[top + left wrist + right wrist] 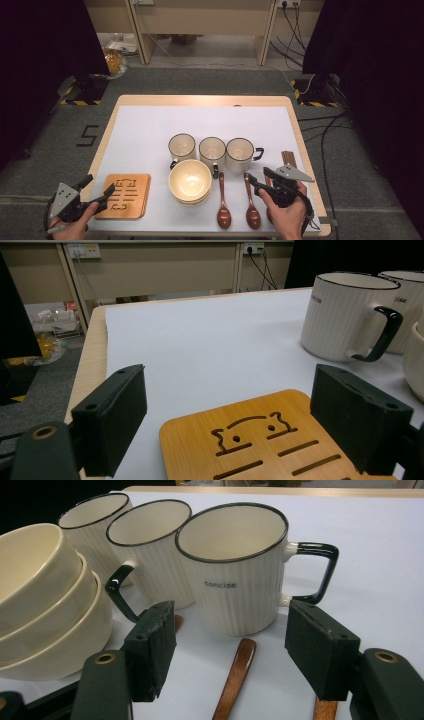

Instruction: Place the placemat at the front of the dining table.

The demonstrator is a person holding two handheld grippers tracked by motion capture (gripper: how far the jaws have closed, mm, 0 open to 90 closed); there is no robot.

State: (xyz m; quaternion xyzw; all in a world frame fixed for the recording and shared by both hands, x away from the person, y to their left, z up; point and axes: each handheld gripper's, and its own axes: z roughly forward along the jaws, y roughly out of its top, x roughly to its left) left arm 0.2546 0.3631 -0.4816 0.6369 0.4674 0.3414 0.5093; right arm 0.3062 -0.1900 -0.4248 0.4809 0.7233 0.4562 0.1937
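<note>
Two grippers stand spread and empty over the white-covered wooden desk (150,125): the left gripper (95,189) straddles the near-left square bamboo trivet (124,195), the right gripper (257,181) faces the rightmost cream ribbed mug (235,575) above two brown wooden spoons (223,202). Judged risk: closing the right gripper low could pinch a spoon handle or nudge the mug into its neighbours. Stacked cream bowls (190,181) and all three mugs appear empty.

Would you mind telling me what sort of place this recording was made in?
Probably a lab or studio set up for recording, not a kitchen: the table stands on grey carpet between black curtains, cables run across the floor, and hazard-striped stand bases flank it.
</note>
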